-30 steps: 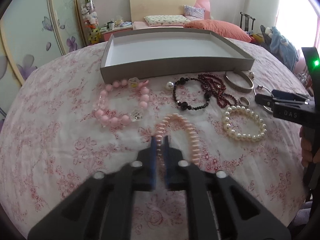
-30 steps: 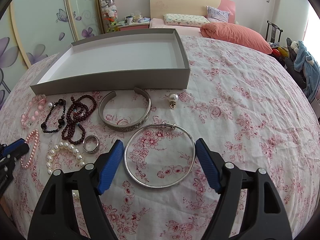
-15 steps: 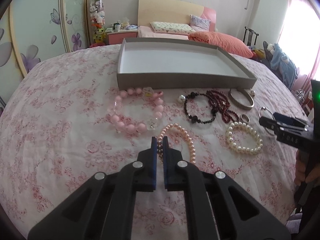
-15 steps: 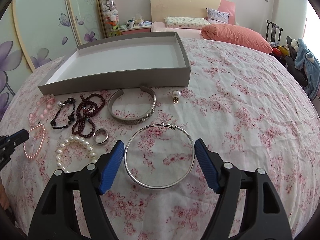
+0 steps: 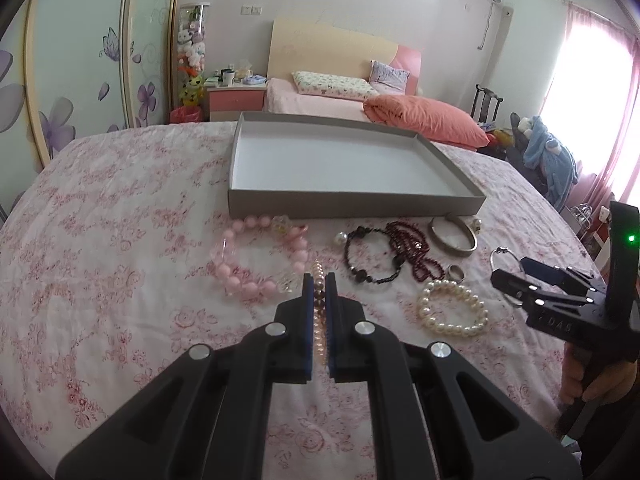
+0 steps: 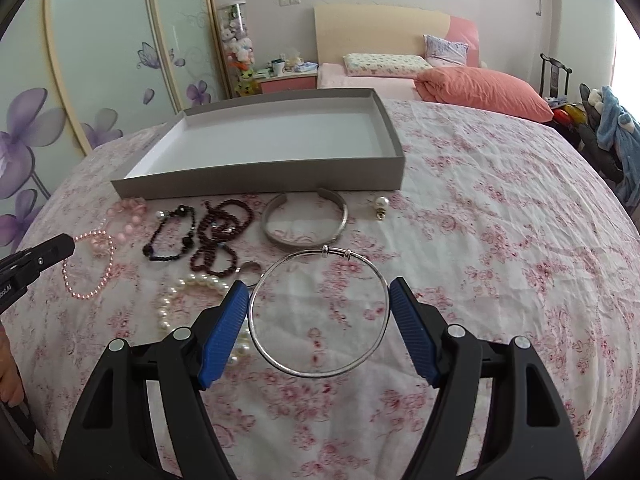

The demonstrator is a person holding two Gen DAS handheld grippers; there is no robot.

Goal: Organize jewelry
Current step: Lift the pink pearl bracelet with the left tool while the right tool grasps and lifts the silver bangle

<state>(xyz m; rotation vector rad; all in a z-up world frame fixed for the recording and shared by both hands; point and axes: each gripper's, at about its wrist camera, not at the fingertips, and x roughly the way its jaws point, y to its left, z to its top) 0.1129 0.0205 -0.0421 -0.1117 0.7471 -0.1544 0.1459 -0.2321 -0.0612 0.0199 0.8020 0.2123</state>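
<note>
My left gripper (image 5: pixel 319 280) is shut on a small pink pearl bracelet (image 5: pixel 318 322) and holds it above the floral cloth; the bracelet hangs from the gripper tip in the right wrist view (image 6: pixel 89 266). An empty grey tray (image 5: pixel 352 202) lies behind the jewelry. My right gripper (image 6: pixel 318 296) is open, its blue pads either side of a thin silver bangle (image 6: pixel 318 312) on the cloth, not touching it.
On the cloth lie a big pink bead bracelet (image 5: pixel 260 256), a black bead bracelet (image 5: pixel 372 256), a dark red bead strand (image 5: pixel 416 250), a silver cuff (image 6: pixel 306 222), a ring (image 5: pixel 456 272), a white pearl bracelet (image 5: pixel 454 310) and a pearl earring (image 6: pixel 381 206).
My left gripper has lifted the small pink pearl bracelet off the cloth and risen. The right gripper stays open around the silver bangle, slightly higher.
</note>
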